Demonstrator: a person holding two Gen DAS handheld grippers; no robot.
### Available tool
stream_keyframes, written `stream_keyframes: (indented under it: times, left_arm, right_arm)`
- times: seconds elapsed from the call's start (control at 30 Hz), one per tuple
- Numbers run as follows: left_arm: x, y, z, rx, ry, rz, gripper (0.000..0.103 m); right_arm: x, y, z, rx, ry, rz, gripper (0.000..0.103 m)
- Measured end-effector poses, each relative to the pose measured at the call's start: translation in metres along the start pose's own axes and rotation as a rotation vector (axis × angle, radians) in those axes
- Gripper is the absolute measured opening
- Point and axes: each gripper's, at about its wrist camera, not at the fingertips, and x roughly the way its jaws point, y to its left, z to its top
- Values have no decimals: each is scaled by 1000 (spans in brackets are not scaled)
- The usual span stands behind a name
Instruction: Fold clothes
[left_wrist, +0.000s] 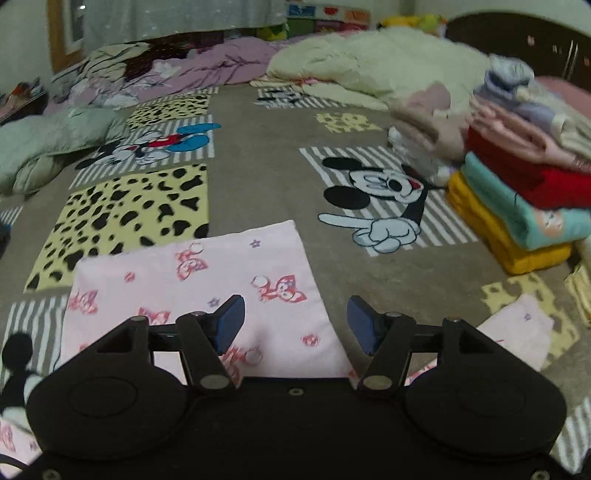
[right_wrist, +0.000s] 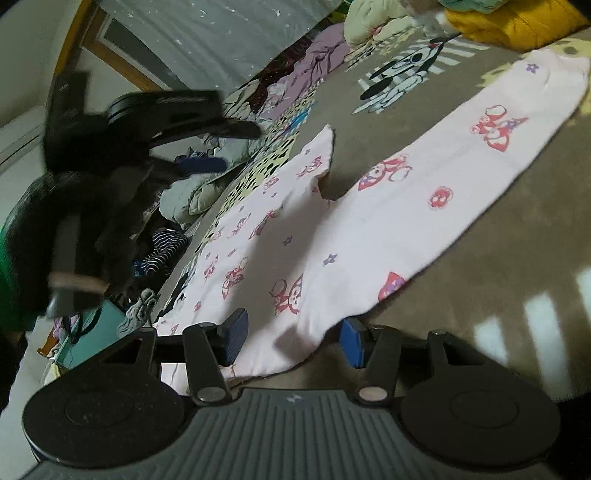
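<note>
Two grippers hang over one garment, and both of yours are spread wide with nothing between the pads. The pale pink cotton trousers printed with red cartoon figures (right_wrist: 388, 206) lie flat on the grey cartoon-patterned bedspread (right_wrist: 480, 258), waist end at the bottom of the right wrist frame, the two legs running away toward the upper right and the upper centre. Your right gripper (right_wrist: 291, 341) sits at that waist end, its blue pads straddling the cloth's near edge; whether they touch it I cannot tell. Your left gripper (left_wrist: 295, 323) hovers low above the other leg, whose far hem lies in the centre of the left wrist frame, long axis pointing away from you. So the right one seems nearer a usable edge. The stack of folded clothes in yellow, teal and red (left_wrist: 517, 206) stands well apart at the right of the left wrist frame.
</note>
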Motion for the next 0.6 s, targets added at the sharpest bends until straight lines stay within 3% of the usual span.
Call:
stream_keyframes:
  times: [0.2,0.33,0.6]
  left_arm:
    - [49,-16,9,46,73,40,57]
    - [78,-28,12,96,122,64,48]
    - [117,-39,26,144,169,118,40]
  right_arm:
    - [7,3,3,-38,-15,-10,51]
    - [10,2,5,-33,-20,-3,50]
    - [7,-10,9,25,-23,24,35]
